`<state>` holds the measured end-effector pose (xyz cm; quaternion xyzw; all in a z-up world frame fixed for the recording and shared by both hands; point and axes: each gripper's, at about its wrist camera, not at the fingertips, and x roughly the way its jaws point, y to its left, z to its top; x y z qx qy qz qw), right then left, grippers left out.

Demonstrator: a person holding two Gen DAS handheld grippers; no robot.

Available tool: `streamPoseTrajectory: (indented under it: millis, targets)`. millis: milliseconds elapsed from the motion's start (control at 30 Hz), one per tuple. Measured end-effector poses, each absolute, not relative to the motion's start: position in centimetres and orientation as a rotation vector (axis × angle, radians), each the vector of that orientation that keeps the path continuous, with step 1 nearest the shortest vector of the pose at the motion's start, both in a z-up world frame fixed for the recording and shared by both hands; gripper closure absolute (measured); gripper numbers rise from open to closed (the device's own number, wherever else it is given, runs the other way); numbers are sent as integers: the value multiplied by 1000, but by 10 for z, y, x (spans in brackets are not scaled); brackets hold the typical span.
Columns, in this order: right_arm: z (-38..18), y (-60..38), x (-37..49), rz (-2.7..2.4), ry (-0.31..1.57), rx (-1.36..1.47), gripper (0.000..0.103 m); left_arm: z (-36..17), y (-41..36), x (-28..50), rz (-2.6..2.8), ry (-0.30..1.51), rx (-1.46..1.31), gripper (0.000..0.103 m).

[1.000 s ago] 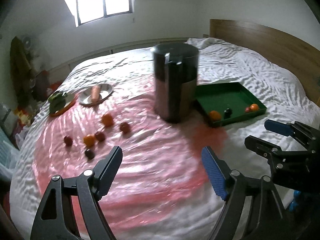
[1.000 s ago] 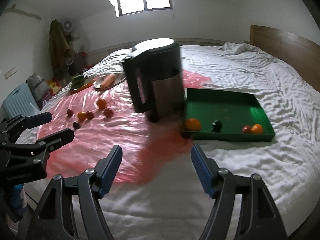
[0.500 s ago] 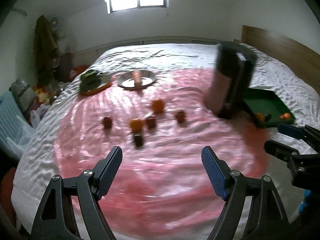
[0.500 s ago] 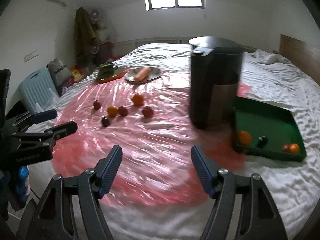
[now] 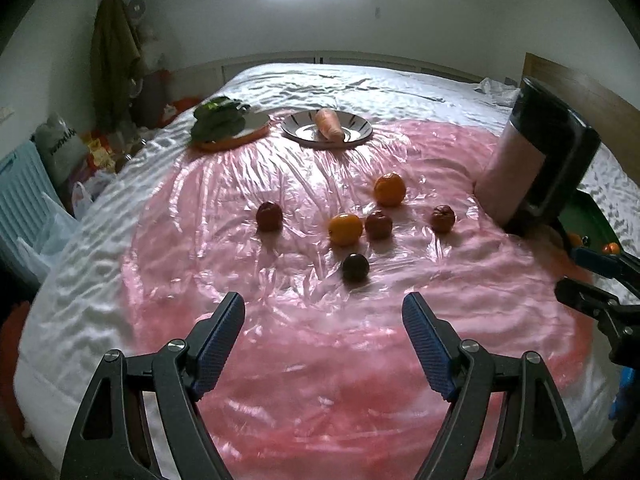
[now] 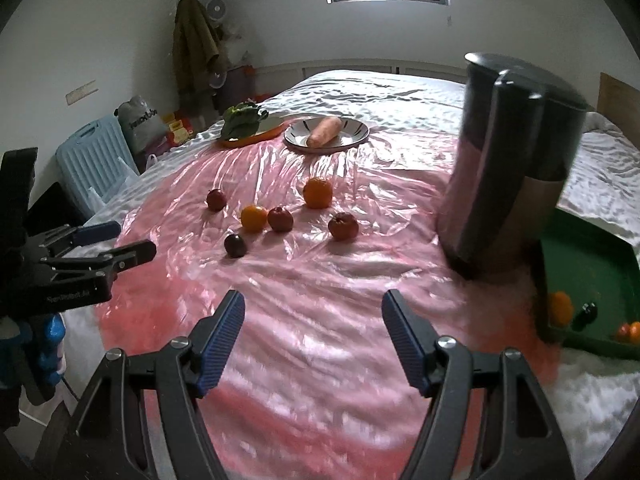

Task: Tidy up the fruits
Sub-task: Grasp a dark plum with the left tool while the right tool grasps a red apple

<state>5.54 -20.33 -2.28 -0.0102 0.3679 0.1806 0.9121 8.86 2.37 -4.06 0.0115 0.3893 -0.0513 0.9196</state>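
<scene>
Several small fruits lie loose on a pink plastic sheet (image 5: 320,360) on the bed: two oranges (image 5: 389,189) (image 5: 345,229), three red fruits (image 5: 269,216) (image 5: 378,224) (image 5: 443,218) and a dark plum (image 5: 355,267). A green tray (image 6: 588,276) at the right holds an orange (image 6: 560,308), a dark fruit (image 6: 588,312) and two small fruits (image 6: 630,332). My left gripper (image 5: 324,344) is open and empty, short of the plum. My right gripper (image 6: 312,340) is open and empty, nearer the tray.
A tall dark kettle (image 6: 508,168) stands between the loose fruits and the tray. A plate with a carrot (image 5: 329,124) and an orange plate of greens (image 5: 220,122) sit at the far side. Bags and a blue crate (image 6: 92,152) stand left of the bed.
Both grippers have swung left, from facing the kettle and tray to facing the loose fruits. Both stay open and empty.
</scene>
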Motion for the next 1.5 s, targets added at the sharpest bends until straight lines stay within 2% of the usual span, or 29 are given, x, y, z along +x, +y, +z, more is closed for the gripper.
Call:
streamPoseTrajectory:
  millis: [100,367,533,667,733,867,1100,1167,1200,1500]
  targets:
    - [-28,-198,79,384,768,-27,0,-47,18,105,-137,816,24,32]
    - [-46,-179,155,426,787,-64,0,-79,3,154,-184,885,-19,53]
    - [-64,-174,195,436,813,-85,0,-98,1,170,-179,916,-42,58]
    - [-81,-172,217,450,849,-98,0,-109,-2,175,-187,937,-44,67]
    - [-90,-171,222,457,866,-106,1,-112,-4,177,-192,943,-45,69]
    - [-104,-172,227,467,894,-96,23,-117,-5,178,-199,949,-52,73]
    - [-116,-169,229,481,914,-102,46,-122,-3,179,-209,952,-62,77]
    - [-118,-169,229,486,916,-107,57,-123,-2,180,-211,951,-63,80]
    - [-118,-169,229,488,917,-105,59,-124,-2,180,-211,950,-65,80]
    - [-114,-177,231,504,905,-50,59,-120,3,175,-221,925,-95,80]
